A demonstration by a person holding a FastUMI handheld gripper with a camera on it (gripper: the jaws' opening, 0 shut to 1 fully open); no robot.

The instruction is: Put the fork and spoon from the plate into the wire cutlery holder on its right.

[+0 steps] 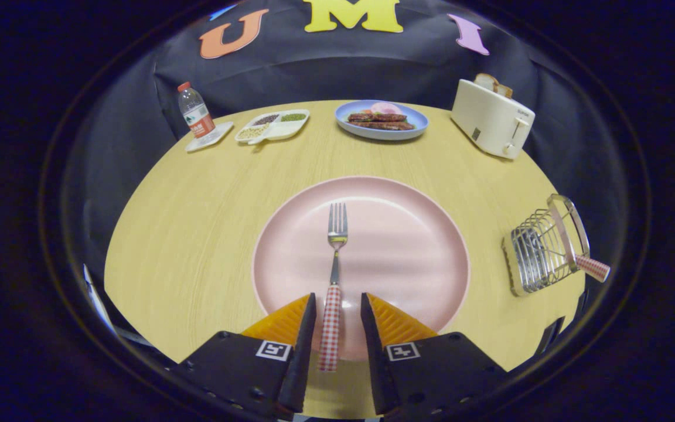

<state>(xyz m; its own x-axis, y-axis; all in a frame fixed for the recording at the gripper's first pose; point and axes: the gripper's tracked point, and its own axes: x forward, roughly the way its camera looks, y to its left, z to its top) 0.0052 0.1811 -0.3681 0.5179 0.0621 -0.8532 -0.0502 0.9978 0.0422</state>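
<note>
A fork point(335, 258) with a red-and-white checked handle lies on the pink plate point(408, 246), tines pointing away from me. My gripper point(338, 300) is open, its two fingers on either side of the fork's handle with a gap on each side. The wire cutlery holder point(539, 249) stands to the right of the plate near the table's edge. A checked handle point(594, 268) sticks out of the holder to the right; the utensil's head is hidden among the wires.
At the back of the round wooden table point(197, 223) stand a water bottle point(195, 114) on a white coaster, a divided white dish point(273, 125), a blue plate of food point(382, 119) and a cream toaster point(490, 117) with bread in it.
</note>
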